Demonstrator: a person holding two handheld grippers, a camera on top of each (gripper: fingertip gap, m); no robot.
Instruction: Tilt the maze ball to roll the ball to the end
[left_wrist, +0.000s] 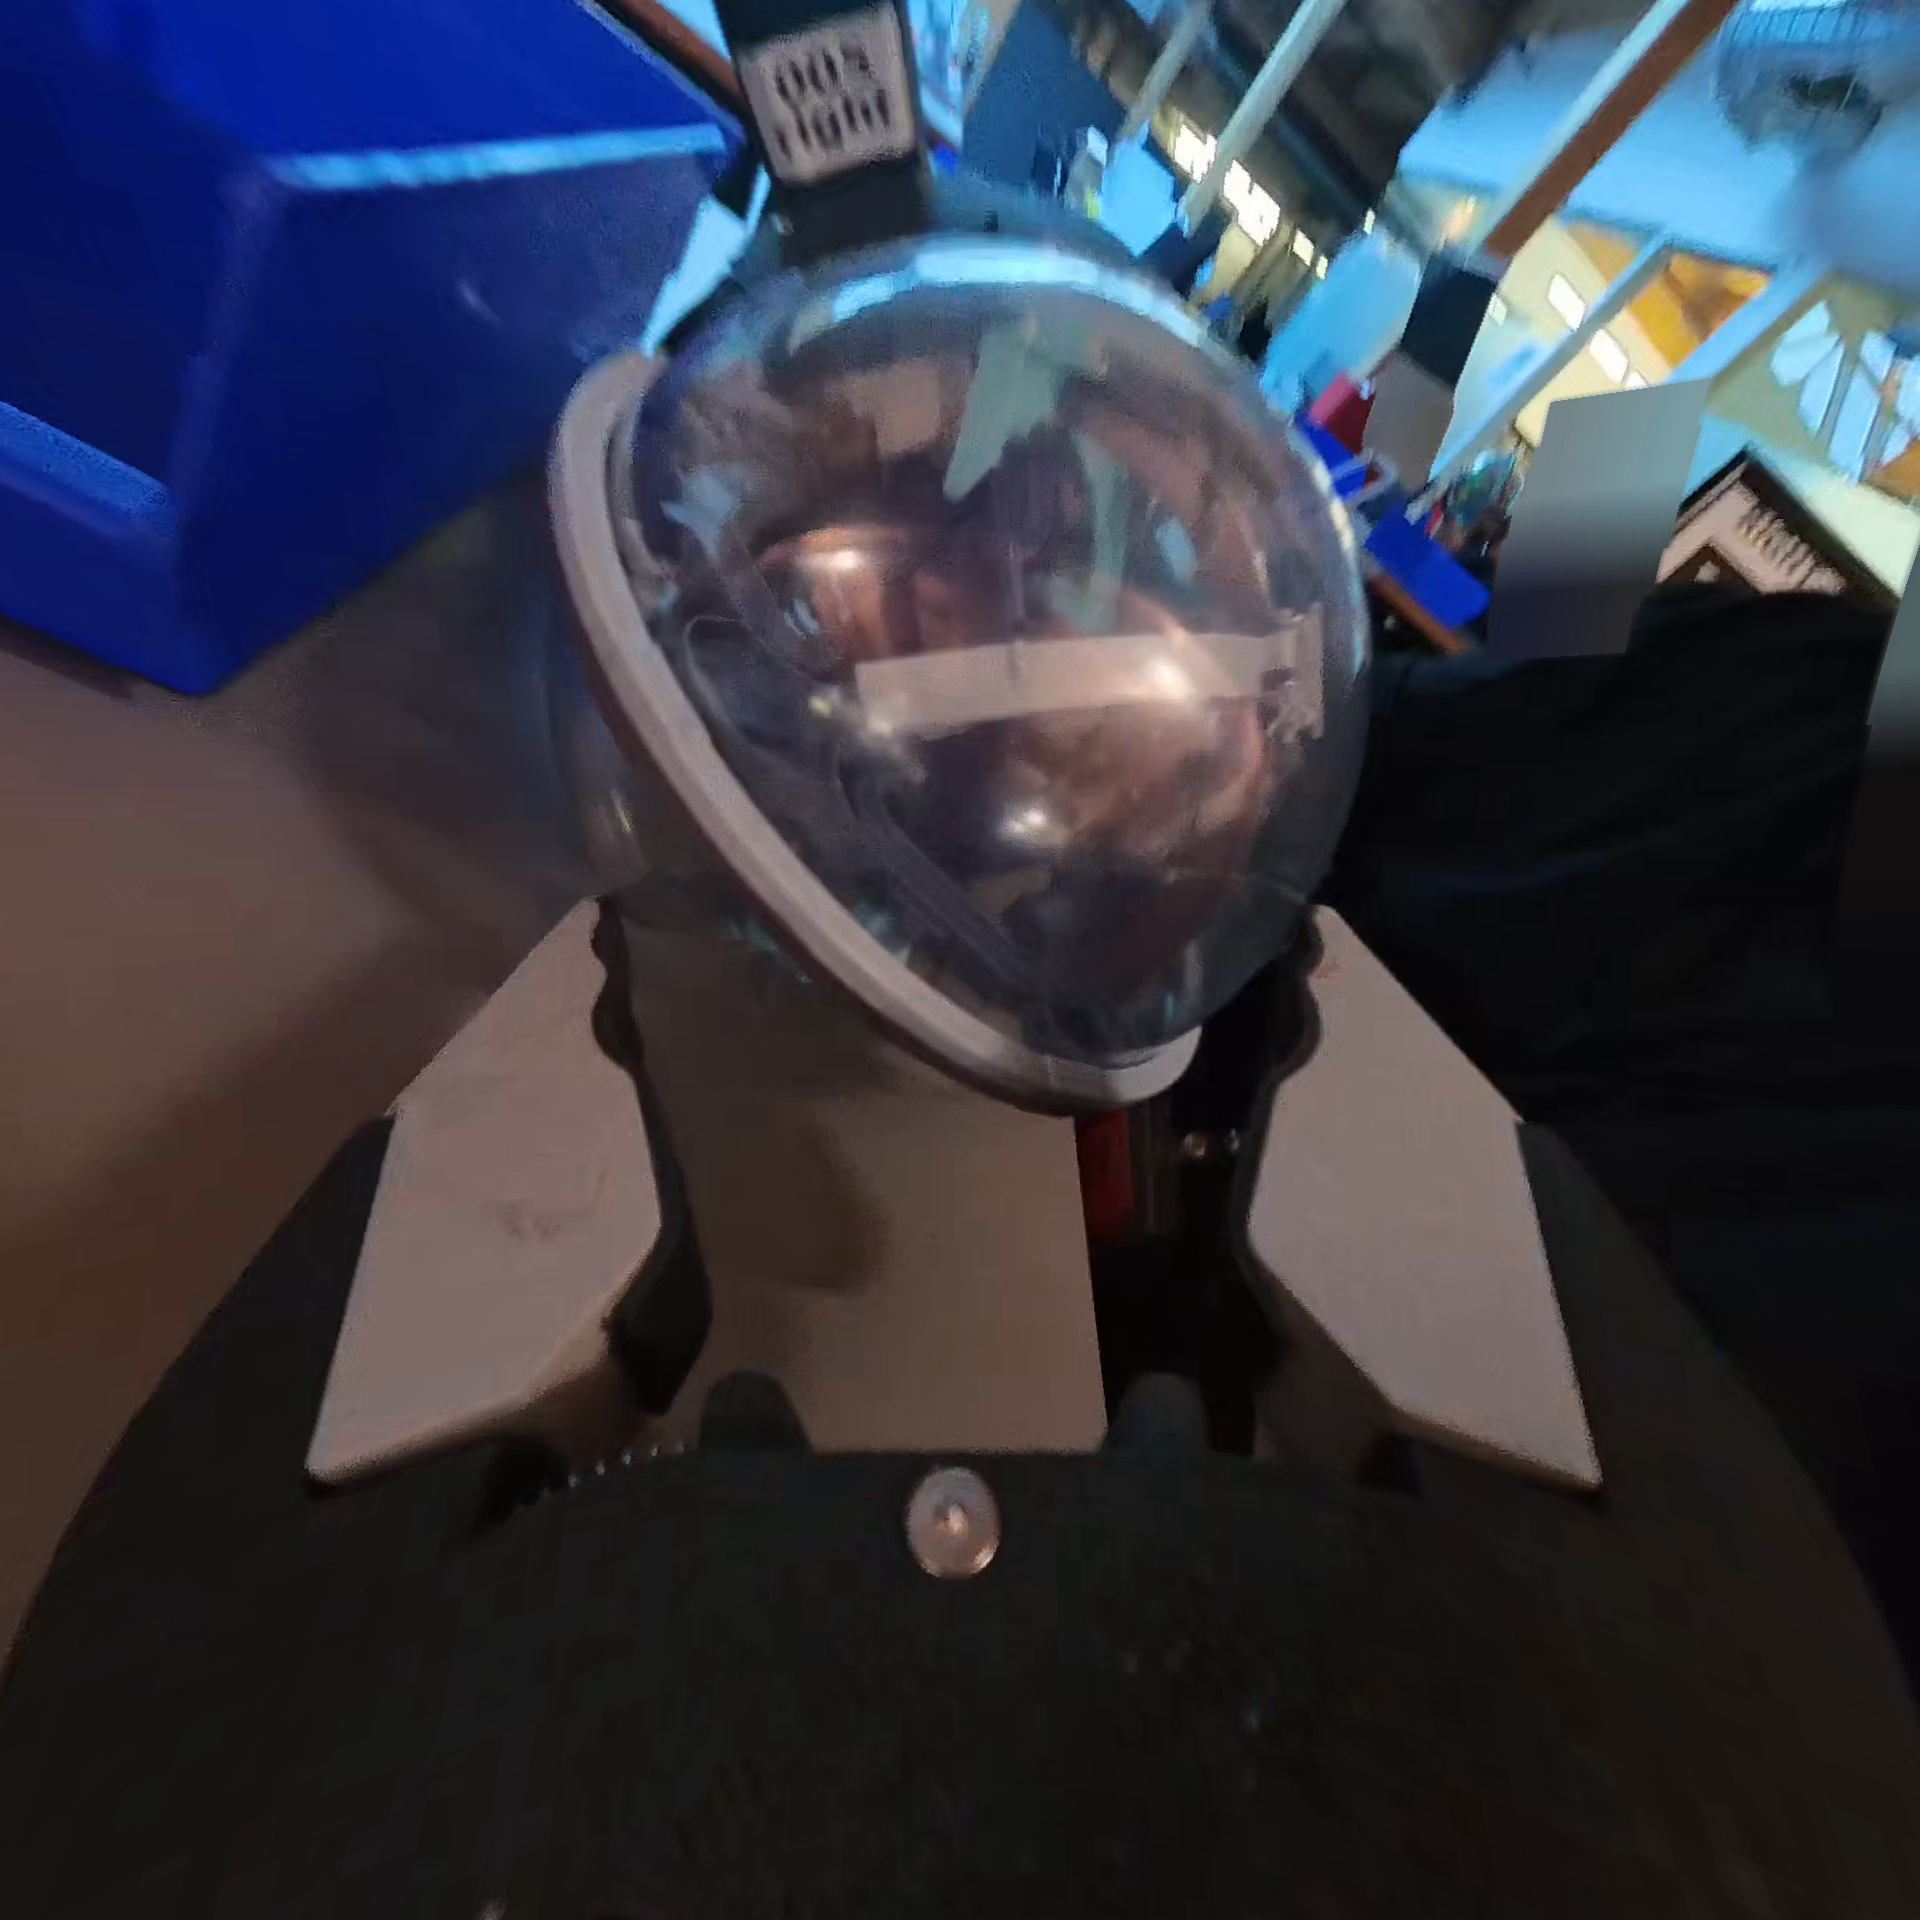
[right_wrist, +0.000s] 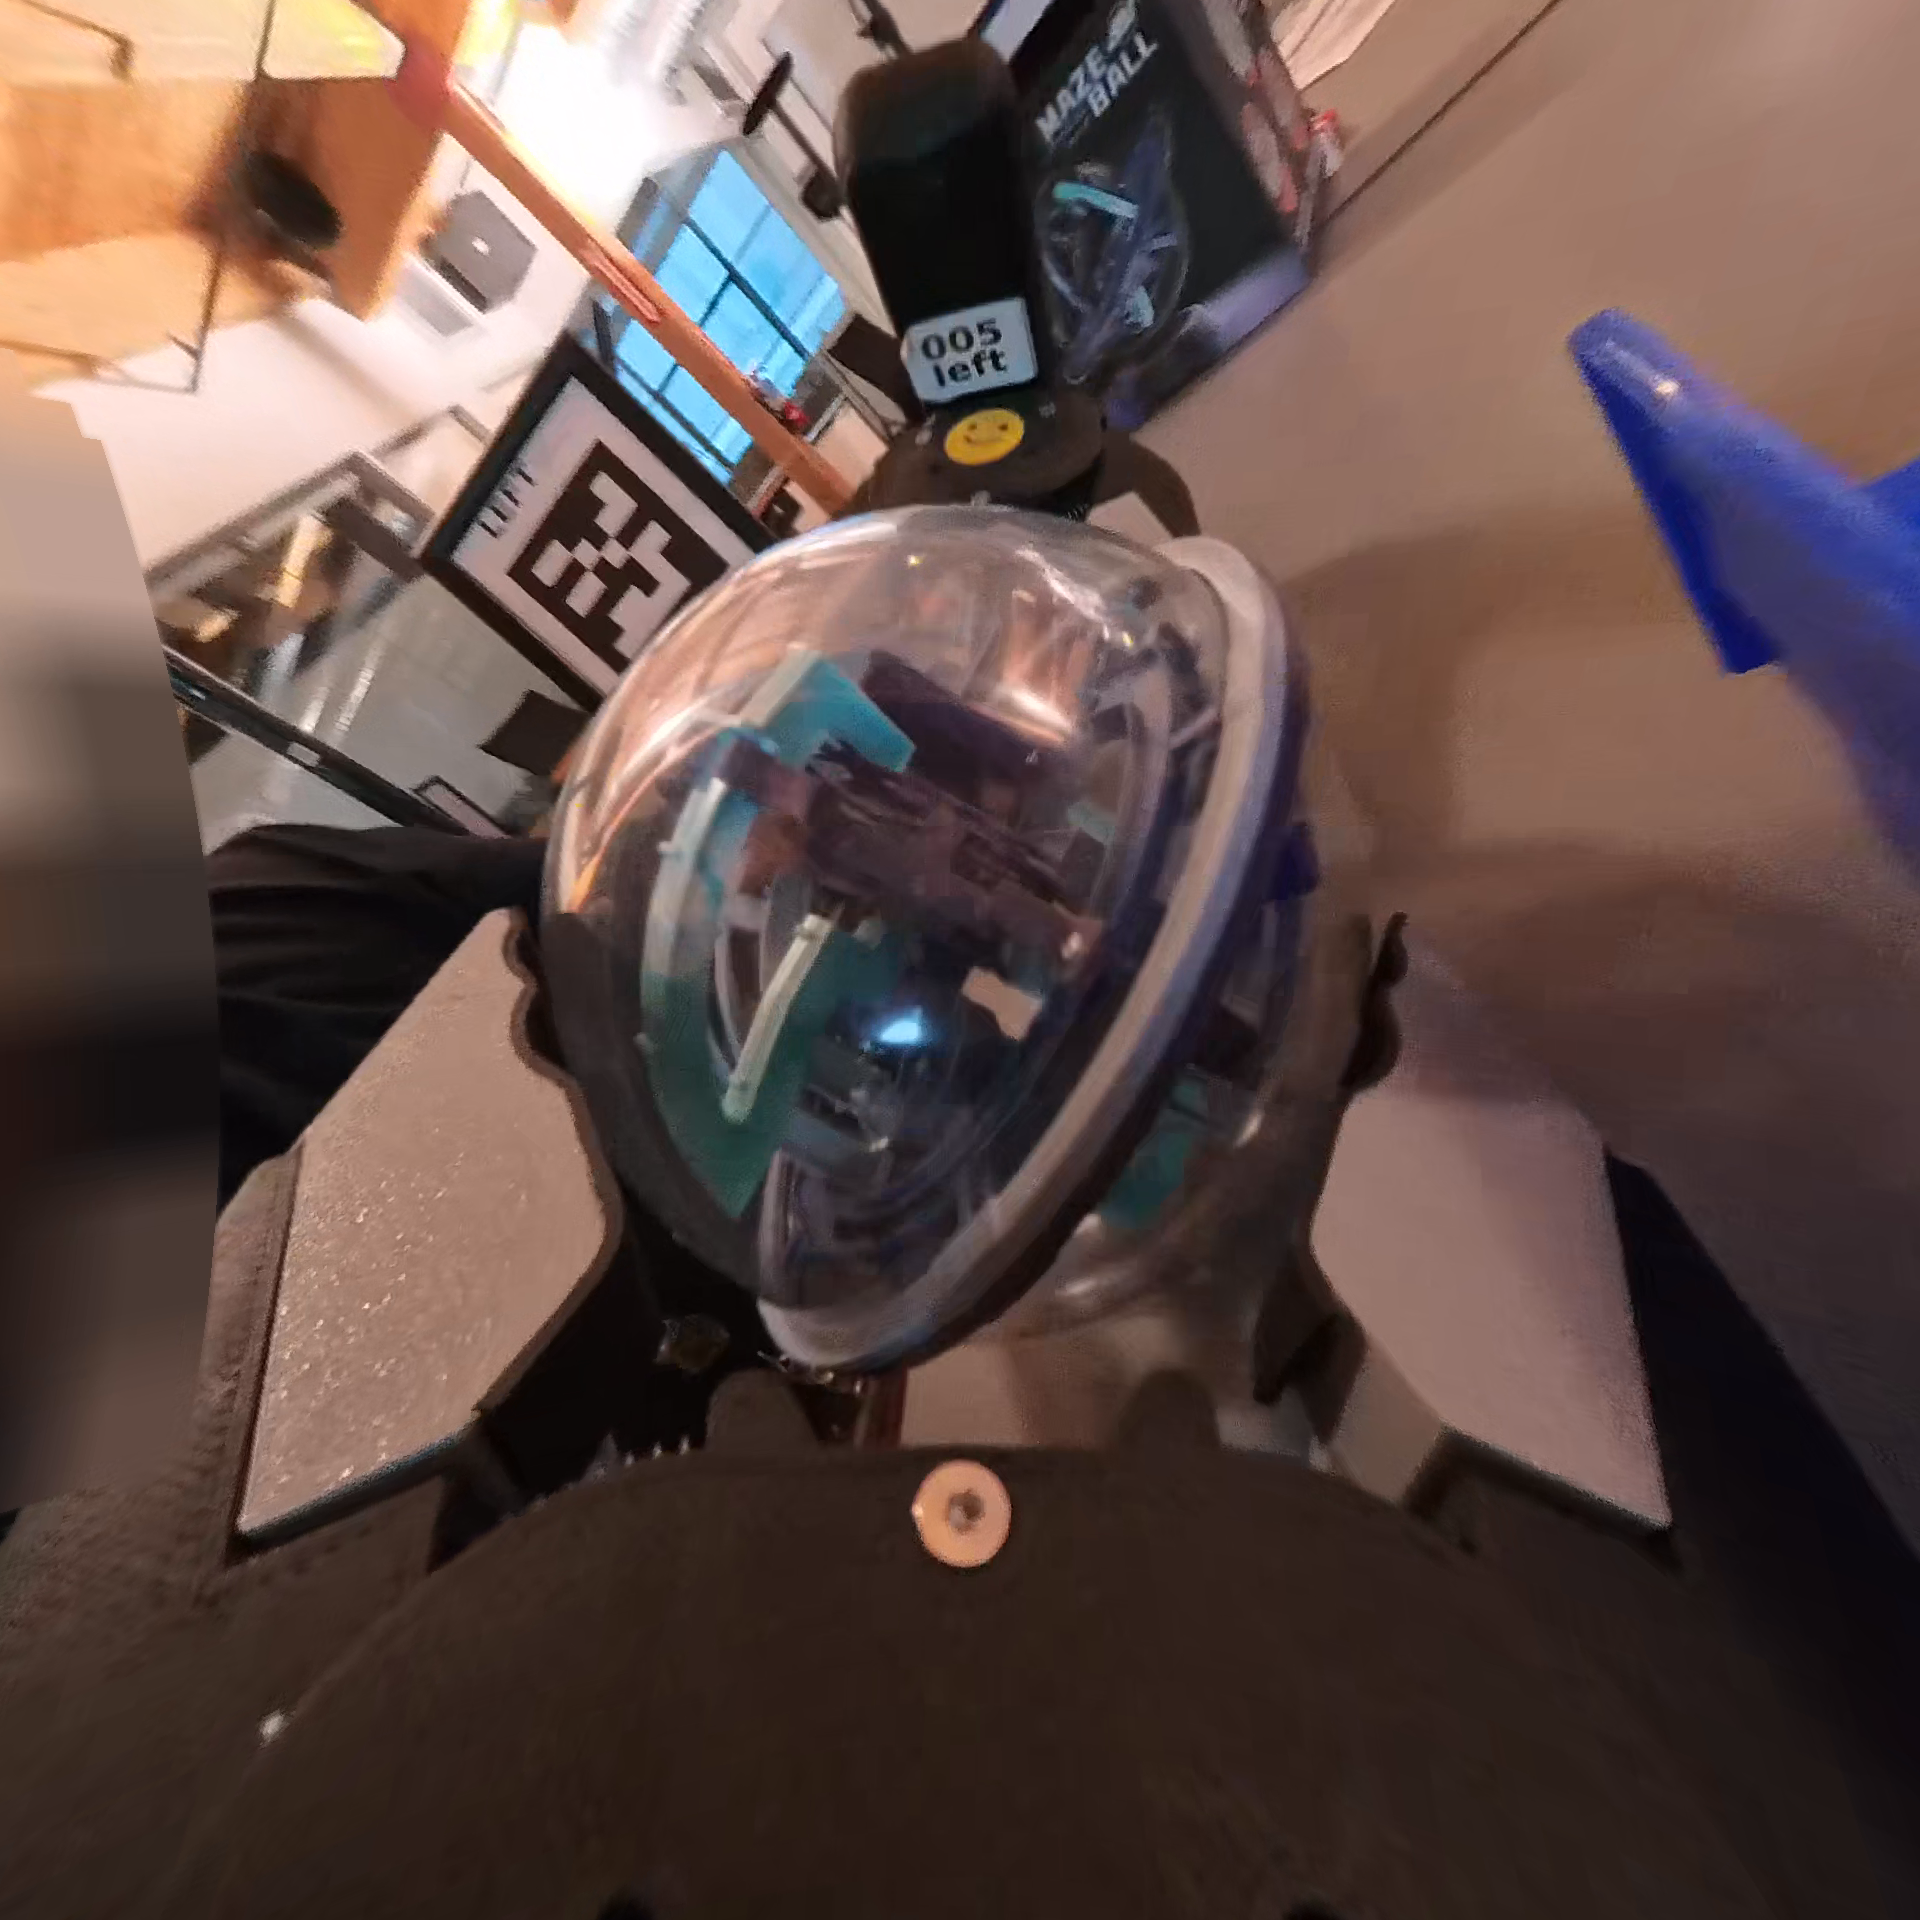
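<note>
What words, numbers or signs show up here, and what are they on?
I won't quote writing; these bear it:
White label, right wrist view: printed characters.
Yellow sticker: a face sign.
Dark box: printed lettering.
Board: black-and-white square code.
Left wrist view's white tag: blurred.
Maze ball: none seen.

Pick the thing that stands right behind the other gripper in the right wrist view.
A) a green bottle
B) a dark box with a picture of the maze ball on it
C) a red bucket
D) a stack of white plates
B: behind the left gripper, beyond the maze ball, stands a dark box picturing the ball.
</note>
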